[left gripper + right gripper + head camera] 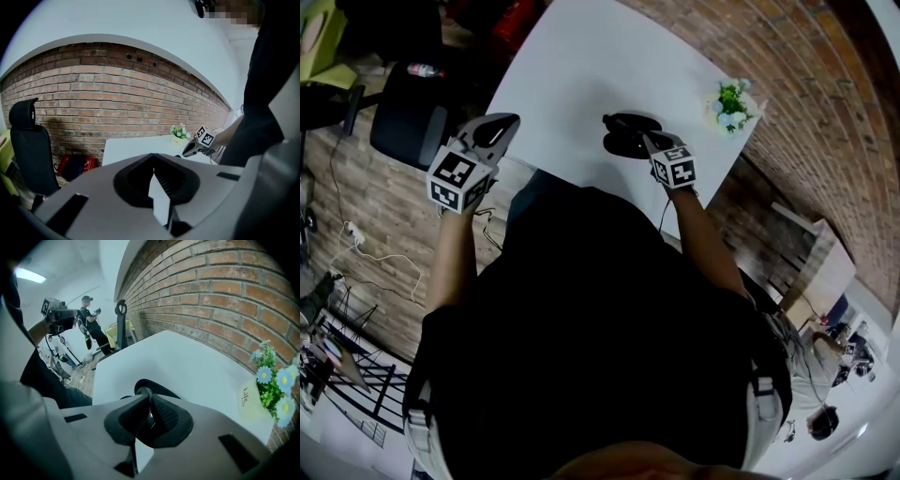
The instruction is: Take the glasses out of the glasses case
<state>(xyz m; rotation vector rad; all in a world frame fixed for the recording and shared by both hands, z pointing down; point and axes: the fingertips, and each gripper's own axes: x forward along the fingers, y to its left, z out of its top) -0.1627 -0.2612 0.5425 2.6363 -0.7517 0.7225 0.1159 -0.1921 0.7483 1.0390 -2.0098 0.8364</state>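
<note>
At centre left of the frame, the left hand-held gripper is closed and empty, just off the desk. The right hand-held gripper pinches the dark glasses case, which lies on the desk near upper centre. Flowers stand at upper right.

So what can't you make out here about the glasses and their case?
- The glasses show in no view.
- Head view: the glasses case is too small and dark to tell open from closed.
- Right gripper view: the right gripper's fingers cover most of the glasses case, so whether they pinch its rim is unclear.
- Left gripper view: the left gripper's body blocks most of the table.
</note>
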